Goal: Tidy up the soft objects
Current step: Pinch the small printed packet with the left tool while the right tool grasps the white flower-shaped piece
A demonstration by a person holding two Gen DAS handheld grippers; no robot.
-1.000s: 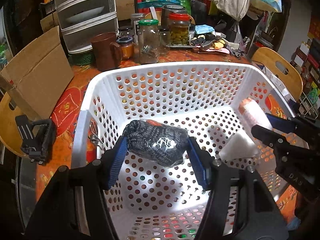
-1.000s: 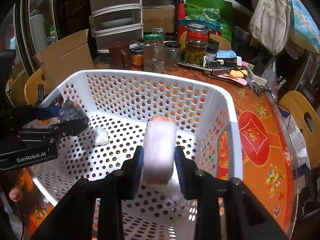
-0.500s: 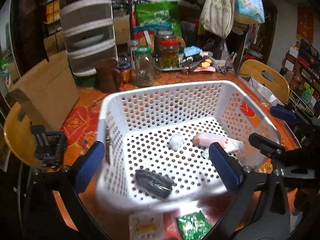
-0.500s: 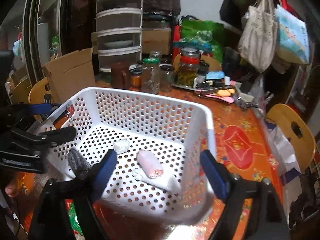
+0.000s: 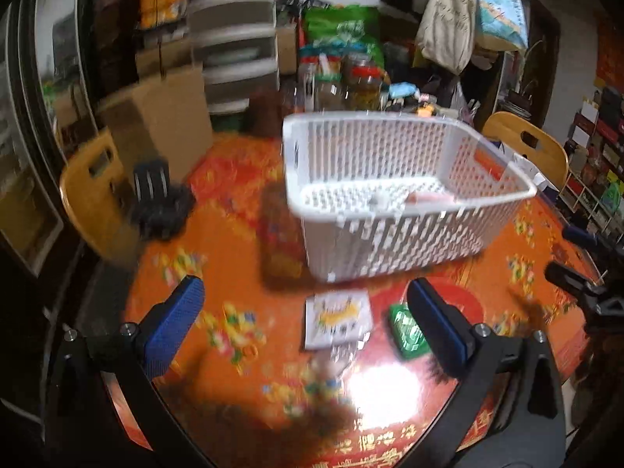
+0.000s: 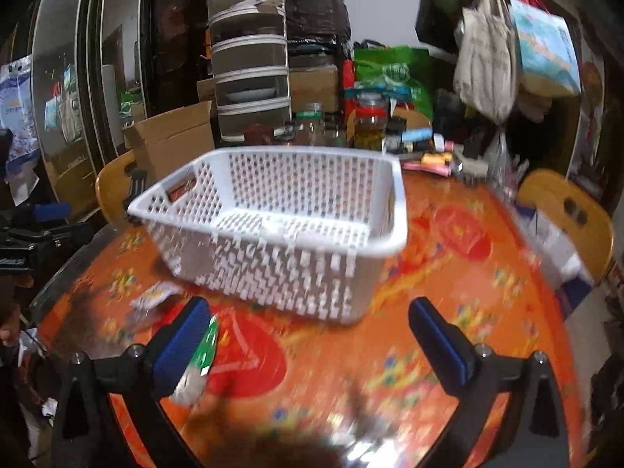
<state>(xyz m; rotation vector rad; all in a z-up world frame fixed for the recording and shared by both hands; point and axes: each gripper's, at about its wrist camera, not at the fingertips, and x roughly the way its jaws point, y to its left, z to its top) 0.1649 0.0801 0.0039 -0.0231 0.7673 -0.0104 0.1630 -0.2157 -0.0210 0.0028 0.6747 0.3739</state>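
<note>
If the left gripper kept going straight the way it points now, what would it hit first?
Probably the white packet flat on the table, between the open jaws of the left gripper; beyond it the white basket. Blur leaves depth unclear.

The basket [image 5: 394, 179] is white, pierced all over with rows of holes; the desk [image 5: 241, 257] is orange-red with yellow and green floral motifs and red medallions; a packet [image 5: 407, 331] on it is green; the hand-held gripper fingers [image 6: 181, 345] carry blue pads on black arms.
</note>
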